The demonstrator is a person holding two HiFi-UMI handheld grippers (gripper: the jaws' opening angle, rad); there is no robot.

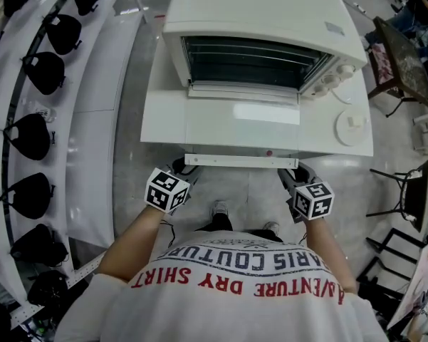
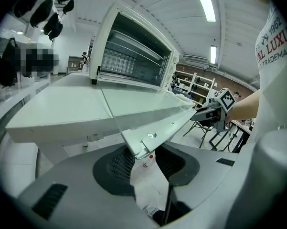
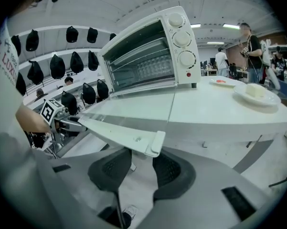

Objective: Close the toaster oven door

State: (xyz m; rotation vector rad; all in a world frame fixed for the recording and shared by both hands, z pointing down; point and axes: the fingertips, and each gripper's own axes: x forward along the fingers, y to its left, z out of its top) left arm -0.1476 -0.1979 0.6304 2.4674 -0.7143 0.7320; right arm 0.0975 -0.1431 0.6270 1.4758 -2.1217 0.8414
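Note:
The white toaster oven (image 1: 263, 20) stands on a white table (image 1: 164, 120) with its glass door (image 1: 242, 123) folded flat towards me. The door's white handle bar (image 1: 241, 161) runs along the front edge. My left gripper (image 1: 179, 167) sits at the bar's left end, my right gripper (image 1: 293, 174) at its right end. In the left gripper view the handle end (image 2: 142, 147) lies between the dark pads (image 2: 122, 163), with a slight gap showing. The right gripper view shows the other handle end (image 3: 155, 144) likewise between the pads (image 3: 169, 168). Both grippers are open.
A white plate (image 1: 352, 127) lies on the table to the right of the oven. A curved white counter (image 1: 78, 155) with several black caps (image 1: 30, 135) runs along the left. Dark chairs (image 1: 406, 191) stand at the right. My feet (image 1: 219, 209) are under the door.

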